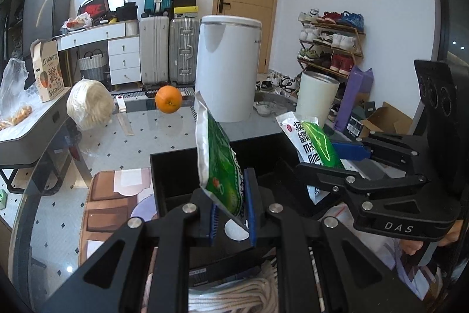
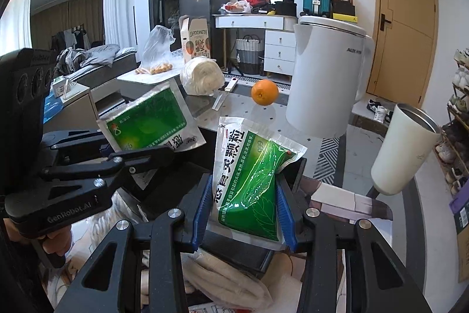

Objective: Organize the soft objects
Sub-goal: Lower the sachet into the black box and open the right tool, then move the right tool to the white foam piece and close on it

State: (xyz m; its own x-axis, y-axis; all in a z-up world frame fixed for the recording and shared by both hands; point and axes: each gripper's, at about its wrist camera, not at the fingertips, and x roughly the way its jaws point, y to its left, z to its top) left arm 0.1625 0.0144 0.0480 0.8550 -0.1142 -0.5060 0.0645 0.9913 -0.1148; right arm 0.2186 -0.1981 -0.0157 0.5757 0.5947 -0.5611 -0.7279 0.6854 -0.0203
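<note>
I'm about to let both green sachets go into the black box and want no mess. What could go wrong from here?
1. The left gripper pinches its green sachet only at a lower corner, so it may swing or slip out early.
2. The right gripper buckles its sachet, which may spring sideways past the black box.
3. The two grippers are close together and may collide.
</note>
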